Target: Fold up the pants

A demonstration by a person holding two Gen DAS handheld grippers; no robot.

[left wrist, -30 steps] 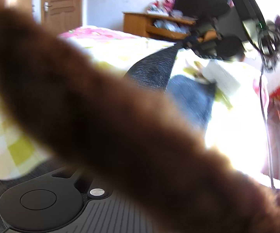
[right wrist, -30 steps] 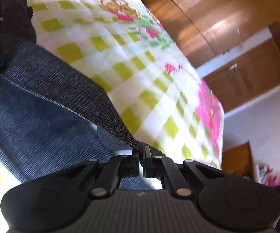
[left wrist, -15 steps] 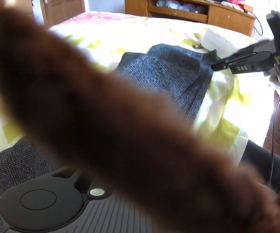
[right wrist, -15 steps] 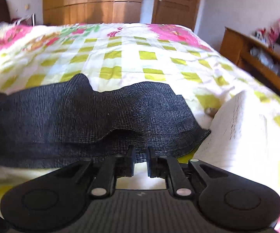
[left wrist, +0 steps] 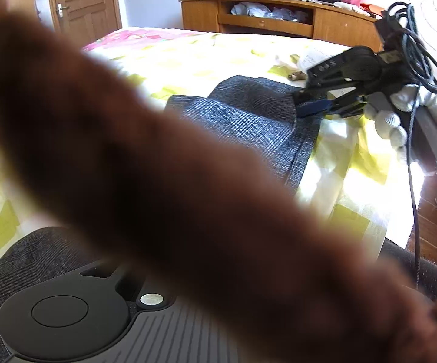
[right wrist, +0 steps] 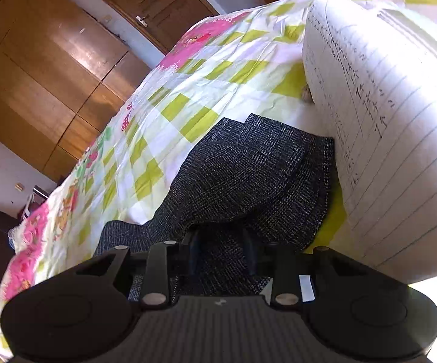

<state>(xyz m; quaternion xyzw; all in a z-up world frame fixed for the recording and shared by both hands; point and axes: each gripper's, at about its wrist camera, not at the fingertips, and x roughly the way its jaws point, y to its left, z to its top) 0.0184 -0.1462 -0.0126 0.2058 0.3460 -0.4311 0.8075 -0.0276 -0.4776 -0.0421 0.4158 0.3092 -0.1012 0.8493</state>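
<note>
The right gripper (right wrist: 221, 254) is seen low in the frame, jaws opening, the pants (right wrist: 248, 178) let go and laid at centre on the checked bedspread (right wrist: 188, 84). A second ago the hem was pinched. The left gripper's jaws are hidden by a brown blur; nearly shut is judged.

A broad brown blur (left wrist: 188, 187), too close to the lens to identify, crosses the left wrist view from upper left to lower right. It hides the left claw's fingers, so that view cannot show how they stand, and covers most of the pants (left wrist: 248, 121) and much of the bed (left wrist: 188, 57). In the right wrist view, the lined paper (right wrist: 385, 121) runs off the right edge, and its handwriting is too small to read.
</note>
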